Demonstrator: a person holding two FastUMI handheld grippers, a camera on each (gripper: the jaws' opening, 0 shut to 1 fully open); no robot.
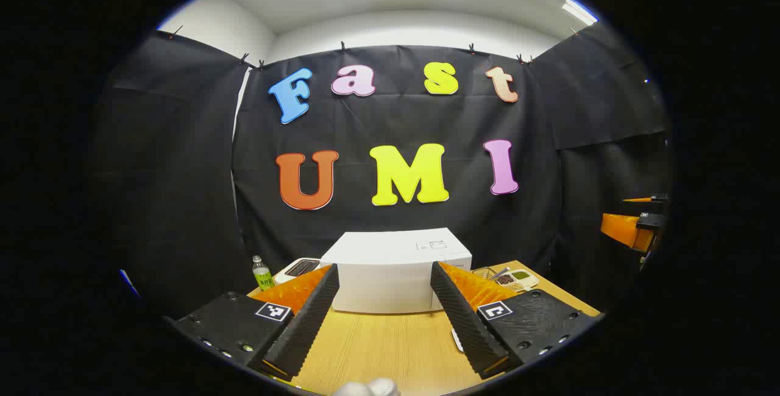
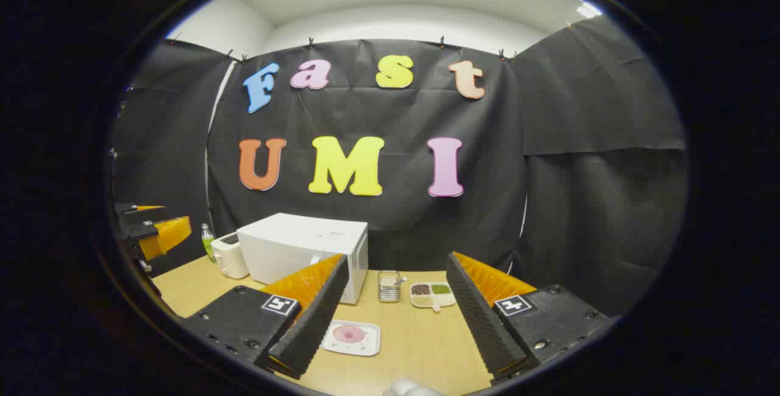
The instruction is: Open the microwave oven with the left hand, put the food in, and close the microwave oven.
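Observation:
The white microwave (image 1: 390,262) stands at the middle of the wooden table (image 1: 390,347) with its door shut. My left gripper (image 1: 384,274) faces it from in front, open, nothing between its fingers. In the right gripper view the microwave (image 2: 292,247) sits to the left. A white plate with pink food (image 2: 351,337) lies on the table just in front of my right gripper (image 2: 397,260), which is open and holds nothing. The left gripper (image 2: 152,225) shows at the far left there, and the right gripper (image 1: 634,228) at the far right edge of the left gripper view.
A white toaster (image 2: 230,254) and a green bottle (image 2: 208,240) stand left of the microwave. To its right are a small metal container (image 2: 389,286) and a divided dish of seasonings (image 2: 432,294). Black cloth walls close in the table on three sides.

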